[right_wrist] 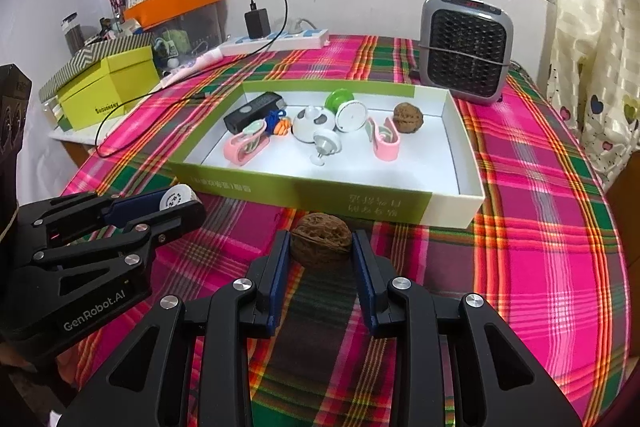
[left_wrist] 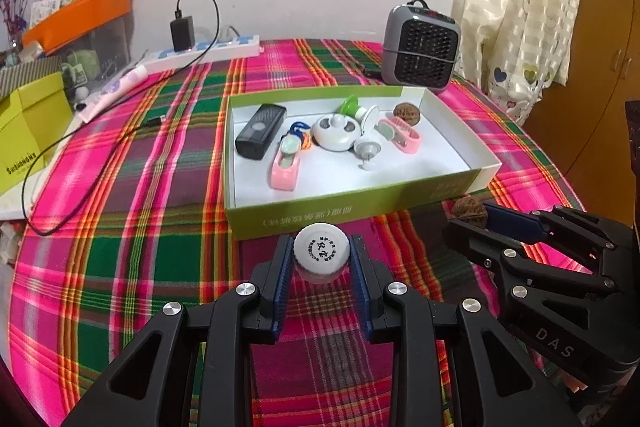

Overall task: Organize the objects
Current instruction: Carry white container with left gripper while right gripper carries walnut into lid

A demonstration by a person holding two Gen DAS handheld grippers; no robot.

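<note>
Left tongs point(left_wrist: 321, 259): clamped on a white bottle cap point(left_wrist: 321, 254) with printed characters on its top face. The cap sits between the blue pads, above the plaid tablecloth point(left_wrist: 132, 267), just in front of the near wall of the tray box point(left_wrist: 320, 211).

Right tongs point(right_wrist: 321, 247): clamped on a walnut point(right_wrist: 321, 241), one pad on each side. The walnut is held close to the cloth, just in front of the box's near wall, toward its right corner. From the left wrist view the right tongs point(left_wrist: 472, 223) appear to the right of the cap, near it but apart.

Tray box: open-topped, green outside, white inside, lying near the middle of the table. Contents: a black remote-like device point(left_wrist: 260, 135) at the left end, two pink clips point(left_wrist: 285, 167), a round white gadget point(left_wrist: 335, 131), a green suction part point(left_wrist: 351, 105), and a second walnut point(left_wrist: 407, 113) near the far right corner.

Behind the box: a grey fan heater point(left_wrist: 420, 49) at the far right, a white power strip point(left_wrist: 204, 51) with a black charger at the far left edge.
</note>
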